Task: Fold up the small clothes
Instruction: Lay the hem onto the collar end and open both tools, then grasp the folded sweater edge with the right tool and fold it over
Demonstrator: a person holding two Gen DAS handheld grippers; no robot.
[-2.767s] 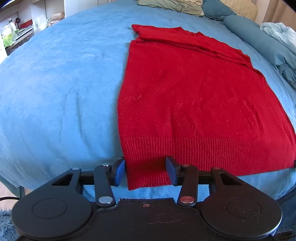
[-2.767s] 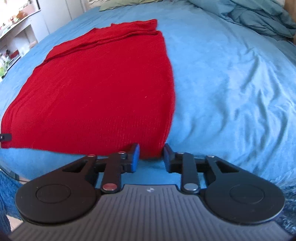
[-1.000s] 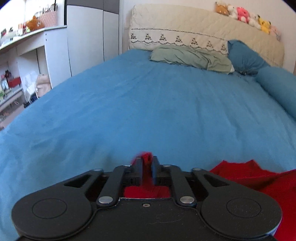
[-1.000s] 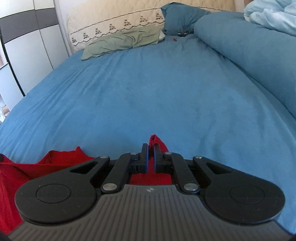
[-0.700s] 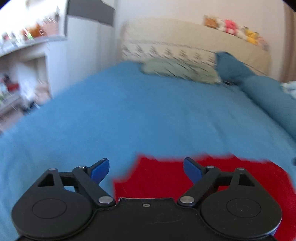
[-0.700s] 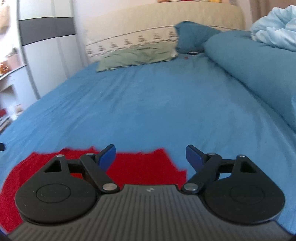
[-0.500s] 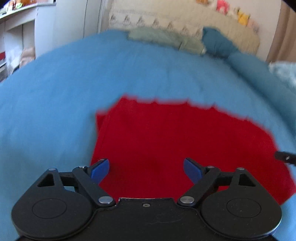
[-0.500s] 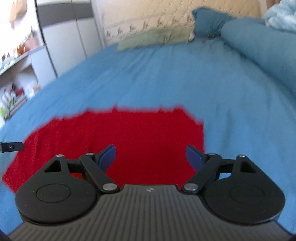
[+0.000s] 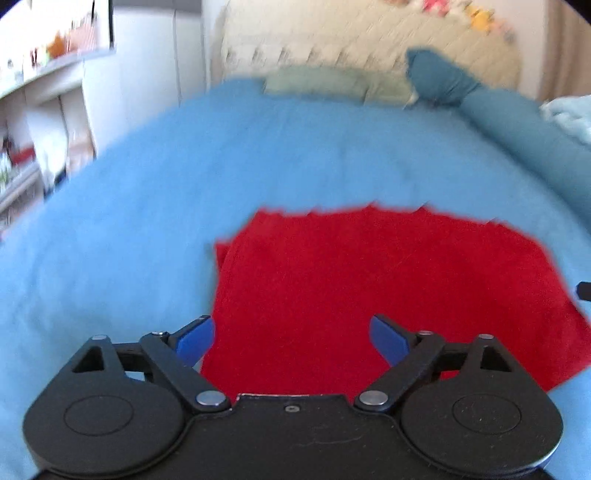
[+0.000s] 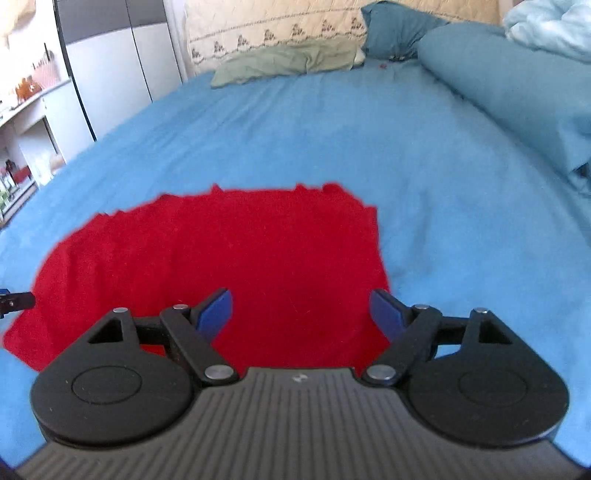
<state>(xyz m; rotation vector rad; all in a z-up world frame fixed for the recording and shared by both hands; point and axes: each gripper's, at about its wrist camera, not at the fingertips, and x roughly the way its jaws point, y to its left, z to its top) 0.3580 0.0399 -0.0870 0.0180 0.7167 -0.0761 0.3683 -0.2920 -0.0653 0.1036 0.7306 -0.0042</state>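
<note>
A red knit garment point(image 9: 373, 291) lies folded in half on the blue bed point(image 9: 184, 177); it also shows in the right wrist view point(image 10: 236, 254). My left gripper point(image 9: 293, 341) is open and empty above the garment's near left part. My right gripper point(image 10: 303, 312) is open and empty above its near right part. The tip of the right gripper shows at the right edge of the left wrist view point(image 9: 583, 290). The tip of the left gripper shows at the left edge of the right wrist view point(image 10: 16, 300).
A green pillow point(image 10: 284, 61) and a dark blue pillow point(image 10: 391, 29) lie at the headboard point(image 10: 269, 26). A rolled blue duvet point(image 10: 517, 81) runs along the right side. A white wardrobe point(image 10: 118, 74) and shelves point(image 9: 40, 122) stand left of the bed.
Both grippers, shut on the garment's hem a second ago, let it go over the far edge. Both have since pulled back toward me, open, so more of the folded garment shows.
</note>
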